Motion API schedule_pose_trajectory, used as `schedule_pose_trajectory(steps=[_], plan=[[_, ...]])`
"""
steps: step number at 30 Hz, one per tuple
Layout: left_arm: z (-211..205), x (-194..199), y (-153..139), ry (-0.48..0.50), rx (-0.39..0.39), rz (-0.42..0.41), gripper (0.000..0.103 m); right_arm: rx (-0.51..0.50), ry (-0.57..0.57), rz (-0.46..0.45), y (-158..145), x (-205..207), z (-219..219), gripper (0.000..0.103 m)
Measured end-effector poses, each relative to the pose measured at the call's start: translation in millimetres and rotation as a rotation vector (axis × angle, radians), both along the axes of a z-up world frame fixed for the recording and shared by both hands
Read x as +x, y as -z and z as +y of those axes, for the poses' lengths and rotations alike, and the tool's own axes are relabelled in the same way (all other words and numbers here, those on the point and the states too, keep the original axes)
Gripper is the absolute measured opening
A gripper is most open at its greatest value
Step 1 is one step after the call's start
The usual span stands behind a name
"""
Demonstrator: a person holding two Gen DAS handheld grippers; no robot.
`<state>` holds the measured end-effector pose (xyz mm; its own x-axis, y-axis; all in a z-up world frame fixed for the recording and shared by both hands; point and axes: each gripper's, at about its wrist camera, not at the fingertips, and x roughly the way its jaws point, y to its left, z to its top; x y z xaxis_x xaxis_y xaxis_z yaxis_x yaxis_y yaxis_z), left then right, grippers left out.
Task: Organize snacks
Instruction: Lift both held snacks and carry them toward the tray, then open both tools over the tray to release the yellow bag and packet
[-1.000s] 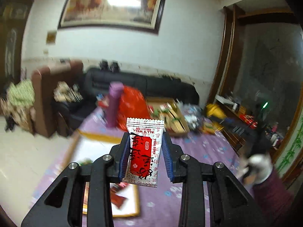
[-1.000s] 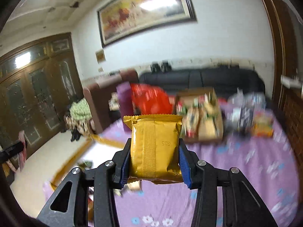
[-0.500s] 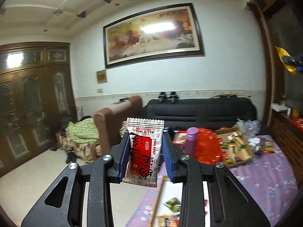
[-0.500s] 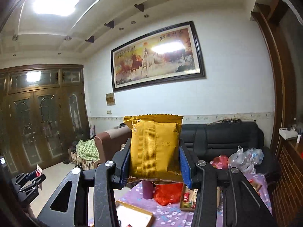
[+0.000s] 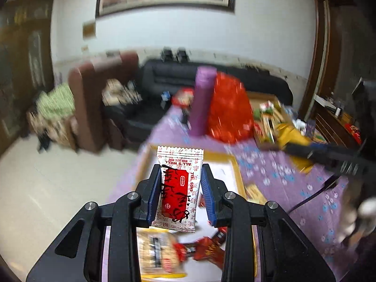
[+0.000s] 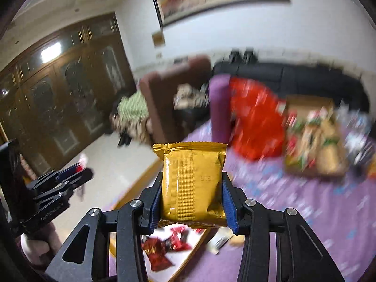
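1. Purple floral bench (image 5: 293, 188) carries a wood-framed tray (image 5: 231, 162) at near left.
2. Left gripper (image 5: 181, 195) jaws pinch red-and-white snack packet (image 5: 178, 188) above tray.
3. Right gripper (image 6: 191, 199) jaws pinch gold snack packet (image 6: 192, 183).

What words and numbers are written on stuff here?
"ALL'S WELL" and "ENDS WELL", upside down, on the white and red packet in the left gripper.
"G15", mirrored, on the gold packet in the right gripper.
The packet's black brush characters, the tray snacks and the box are too blurred.
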<state>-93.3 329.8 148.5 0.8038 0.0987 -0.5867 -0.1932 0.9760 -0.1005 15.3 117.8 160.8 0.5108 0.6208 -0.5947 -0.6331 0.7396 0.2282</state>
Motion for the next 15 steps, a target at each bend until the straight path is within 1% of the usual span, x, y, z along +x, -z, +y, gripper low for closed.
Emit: schedule_pose_trajectory(steps=[2, 5, 8, 11, 15], plan=[[4, 19, 24, 0.006, -0.053, 0.053, 0.031, -0.032, -0.004, 0.026, 26, 8, 12, 0.045], [2, 41, 51, 0.005, -0.091, 0.116, 0.031, -0.072, -0.024, 0.055, 57, 20, 31, 0.045], [6, 59, 69, -0.001, -0.128, 0.164, 0.031, -0.104, -0.026, 0.089, 83, 33, 48, 0.045], [8, 68, 81, -0.021, -0.122, 0.188, 0.031, -0.123, -0.025, 0.122, 99, 45, 61, 0.045], [8, 73, 92, -0.033, -0.114, 0.204, 0.031, -0.135, -0.026, 0.149, 112, 54, 71, 0.045]])
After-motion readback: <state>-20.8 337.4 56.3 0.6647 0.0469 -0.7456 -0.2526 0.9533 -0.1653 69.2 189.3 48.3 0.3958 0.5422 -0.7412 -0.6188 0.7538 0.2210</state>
